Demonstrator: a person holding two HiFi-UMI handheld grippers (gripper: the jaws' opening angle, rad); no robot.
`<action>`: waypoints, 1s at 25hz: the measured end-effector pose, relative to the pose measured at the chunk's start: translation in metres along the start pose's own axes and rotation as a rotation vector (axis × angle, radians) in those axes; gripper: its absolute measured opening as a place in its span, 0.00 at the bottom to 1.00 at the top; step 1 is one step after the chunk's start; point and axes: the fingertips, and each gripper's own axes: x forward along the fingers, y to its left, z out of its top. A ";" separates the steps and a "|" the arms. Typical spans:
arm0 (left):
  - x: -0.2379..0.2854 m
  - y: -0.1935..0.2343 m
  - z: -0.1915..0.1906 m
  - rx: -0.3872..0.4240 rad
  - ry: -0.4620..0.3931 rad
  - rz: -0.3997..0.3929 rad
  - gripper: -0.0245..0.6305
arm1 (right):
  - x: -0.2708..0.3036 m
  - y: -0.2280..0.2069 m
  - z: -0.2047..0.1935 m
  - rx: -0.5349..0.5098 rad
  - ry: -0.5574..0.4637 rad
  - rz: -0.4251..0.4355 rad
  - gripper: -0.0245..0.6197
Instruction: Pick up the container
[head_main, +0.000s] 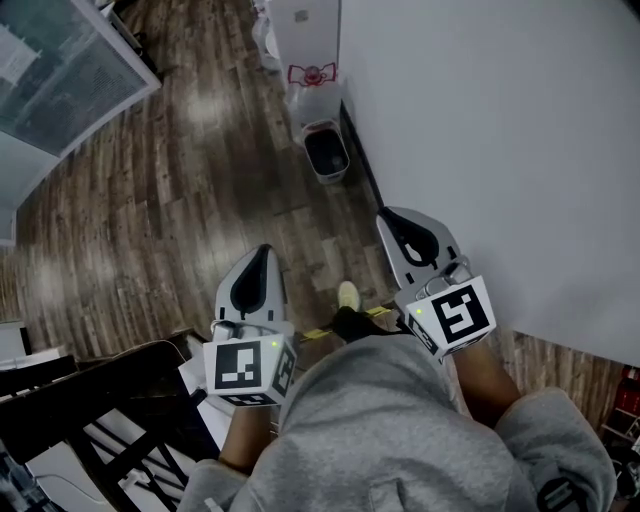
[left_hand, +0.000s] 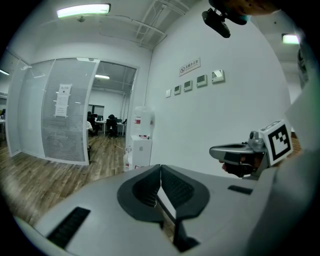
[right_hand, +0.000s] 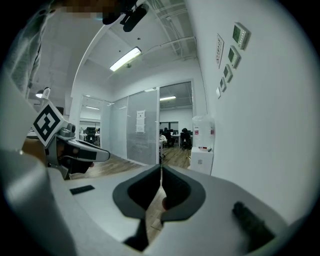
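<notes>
Showing left gripper (head_main: 262, 252) and right gripper (head_main: 393, 214) held above the wooden floor (head_main: 170, 190), each with jaws pressed together on nothing. Small grey bin (head_main: 326, 153) stands against the white wall (head_main: 500, 120), just beside the water dispenser (head_main: 303, 25), well ahead of both.

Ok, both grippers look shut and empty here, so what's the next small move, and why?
Probably step forward toward the dark bin on the floor by the white wall, likely the container. The left gripper and right gripper are both shut on nothing, and the bin sits well ahead of them, seemingly beyond reach.
</notes>
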 end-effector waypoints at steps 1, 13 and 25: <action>0.004 0.002 0.002 0.000 0.002 0.003 0.06 | 0.004 -0.002 0.000 0.001 0.000 0.004 0.08; 0.052 0.000 0.017 0.008 0.013 0.025 0.06 | 0.036 -0.035 0.005 -0.021 -0.015 0.049 0.08; 0.066 -0.018 0.024 0.024 -0.003 0.024 0.06 | 0.033 -0.061 0.008 -0.007 -0.051 0.038 0.08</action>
